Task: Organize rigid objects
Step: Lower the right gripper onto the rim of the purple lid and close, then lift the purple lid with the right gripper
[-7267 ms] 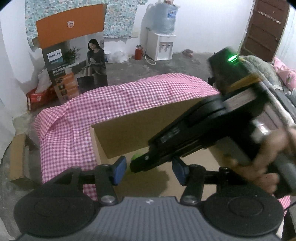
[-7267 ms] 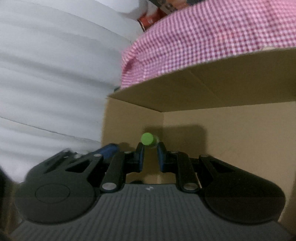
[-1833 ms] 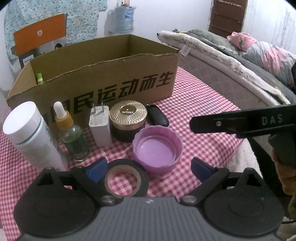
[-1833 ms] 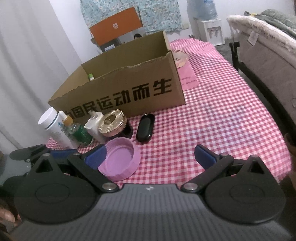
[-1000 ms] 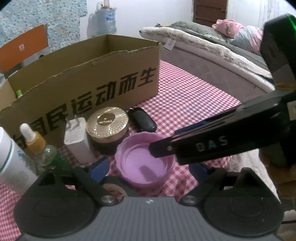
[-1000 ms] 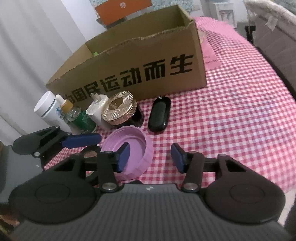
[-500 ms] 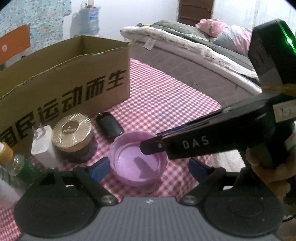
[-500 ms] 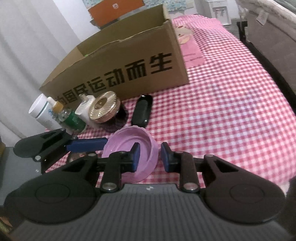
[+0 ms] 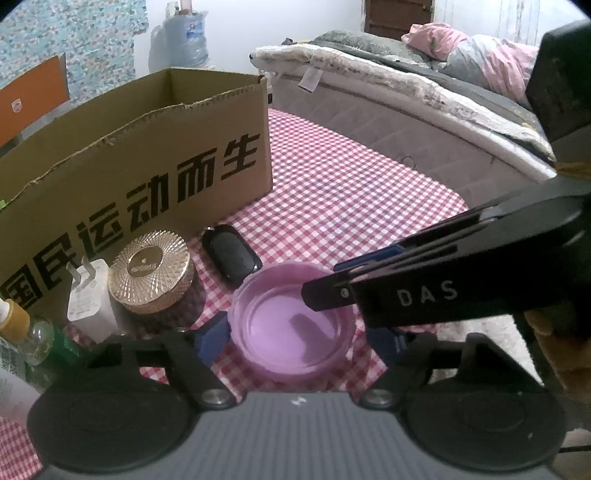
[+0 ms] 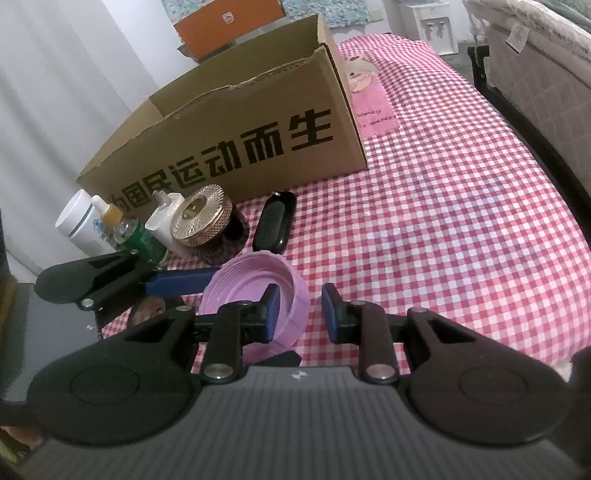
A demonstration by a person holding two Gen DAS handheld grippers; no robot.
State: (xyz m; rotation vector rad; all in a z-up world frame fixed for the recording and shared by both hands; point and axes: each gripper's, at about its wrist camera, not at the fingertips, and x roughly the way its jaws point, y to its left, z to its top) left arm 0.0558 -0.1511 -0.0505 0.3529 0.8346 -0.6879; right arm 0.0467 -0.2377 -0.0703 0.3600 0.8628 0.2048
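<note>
1. Grippers angle steeply down at the purple lid (image 9: 293, 332); left gripper (image 9: 301, 338) straddles it, jaws just narrowed, pads not visibly pressing.
2. Right gripper (image 10: 297, 314) pinches the lid's wall, one finger inside.
3. Lid lies open side up, no long axis, just before the cardboard box (image 9: 155, 162).

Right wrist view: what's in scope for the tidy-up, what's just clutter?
Job: purple plastic lid, brown cardboard box, gold-lidded round jar, black oval key fob, white plug charger, amber-capped glass dropper bottle, white cylindrical bottle.
Lying about: white water dispenser, orange carton, grey quilted mattress, pink printed cloth.
</note>
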